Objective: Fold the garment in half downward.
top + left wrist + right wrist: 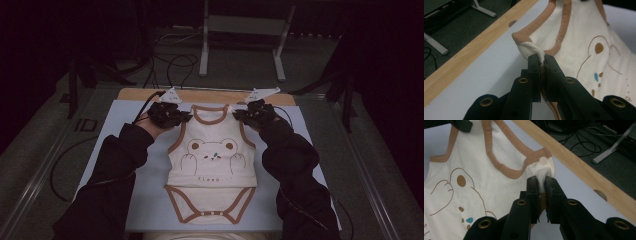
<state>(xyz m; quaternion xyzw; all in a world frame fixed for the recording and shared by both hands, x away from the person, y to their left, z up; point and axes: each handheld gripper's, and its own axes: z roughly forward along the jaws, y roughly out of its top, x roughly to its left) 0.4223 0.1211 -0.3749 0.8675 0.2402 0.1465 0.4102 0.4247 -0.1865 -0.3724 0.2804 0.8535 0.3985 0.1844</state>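
1. White table mat (pixel 120 150) on a table with a light wood edge strip (pixel 135 94) at the far side; two round notches in that strip, one in each gripper view.
2. Dark room, grey carpet floor (pixel 240 65) beyond the table; pale metal stand legs (pixel 205 50) behind, black cables (pixel 172 65) looped on the floor at back left.
3. Count: one baby bodysuit, two grippers, two dark-sleeved forearms.
4. Left gripper (pixel 184 118) (pixel 542 60) at the left shoulder strap (pixel 529 47); jaws narrow, pinched on bunched cream fabric just under the brown trim.
5. Baby bodysuit (pixel 212 160) mid-mat, between the grippers; cream with brown binding, bear print on the chest, snap flap at the near end lying flat. Top end held at both straps, neckline stretched between them.
6. Right gripper (pixel 239 115) (pixel 542 180) at the right shoulder strap (pixel 541 157); jaws narrow, clamped on fabric just below a round white snap (pixel 543 160).
7. Grey three-cornered plates on top of both grippers, cable trailing off each along the sleeves.
8. Black frame posts at left and right of the table, well apart from the garment; mat around the bodysuit bare, no obstacle near the straps.
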